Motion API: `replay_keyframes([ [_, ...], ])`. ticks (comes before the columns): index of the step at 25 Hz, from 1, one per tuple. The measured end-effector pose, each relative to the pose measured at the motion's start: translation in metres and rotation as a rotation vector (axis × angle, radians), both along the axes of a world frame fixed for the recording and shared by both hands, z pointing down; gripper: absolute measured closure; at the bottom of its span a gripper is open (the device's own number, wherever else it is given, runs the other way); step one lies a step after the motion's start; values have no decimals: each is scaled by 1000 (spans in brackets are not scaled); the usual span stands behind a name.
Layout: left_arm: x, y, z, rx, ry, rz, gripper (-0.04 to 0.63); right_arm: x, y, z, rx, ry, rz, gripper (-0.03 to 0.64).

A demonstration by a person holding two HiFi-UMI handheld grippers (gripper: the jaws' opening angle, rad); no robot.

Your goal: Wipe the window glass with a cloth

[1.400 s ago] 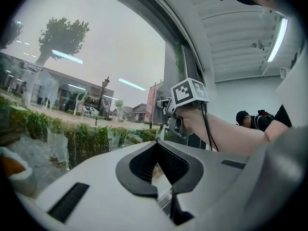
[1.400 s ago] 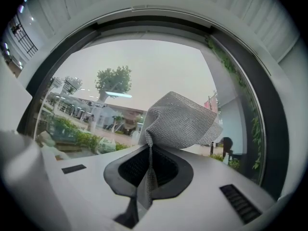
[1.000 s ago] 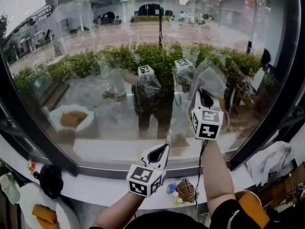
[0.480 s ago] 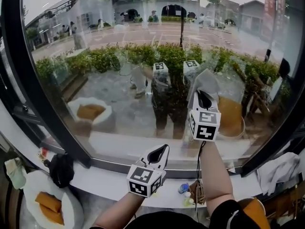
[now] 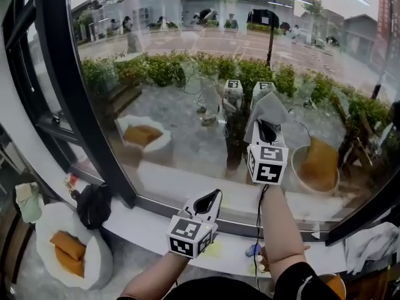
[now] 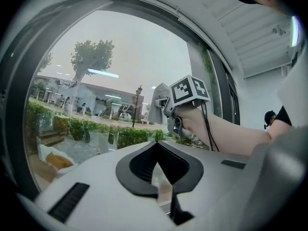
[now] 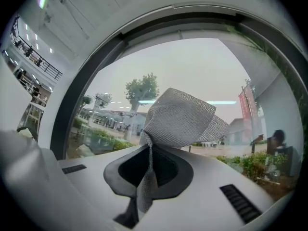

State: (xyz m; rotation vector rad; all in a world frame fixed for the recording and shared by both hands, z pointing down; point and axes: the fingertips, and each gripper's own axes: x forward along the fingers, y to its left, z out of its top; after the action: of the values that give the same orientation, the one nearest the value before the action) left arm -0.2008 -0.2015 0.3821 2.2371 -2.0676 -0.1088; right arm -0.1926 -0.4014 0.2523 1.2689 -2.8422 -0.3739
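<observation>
Two claws in view. Right claw clamped on grey mesh cloth; cloth fanned ahead of tips, raised at window glass, likely so broad face is presented for wiping. Left claw closed, empty, held low over sill, clear of wiping path.

Cloth: lower end hidden between the closed jaws of the right gripper. Small items on sill, lower centre of head view: partly behind forearm, too small to identify.
</observation>
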Motion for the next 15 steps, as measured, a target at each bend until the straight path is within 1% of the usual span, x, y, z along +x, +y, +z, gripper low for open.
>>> replay_keyframes([
  [6, -49, 30, 3, -2, 10, -96, 589, -77, 28, 13, -22, 29, -101, 584],
  [15, -131, 80, 14, -14, 25, -261, 589, -192, 69, 37, -56, 68, -236, 584],
])
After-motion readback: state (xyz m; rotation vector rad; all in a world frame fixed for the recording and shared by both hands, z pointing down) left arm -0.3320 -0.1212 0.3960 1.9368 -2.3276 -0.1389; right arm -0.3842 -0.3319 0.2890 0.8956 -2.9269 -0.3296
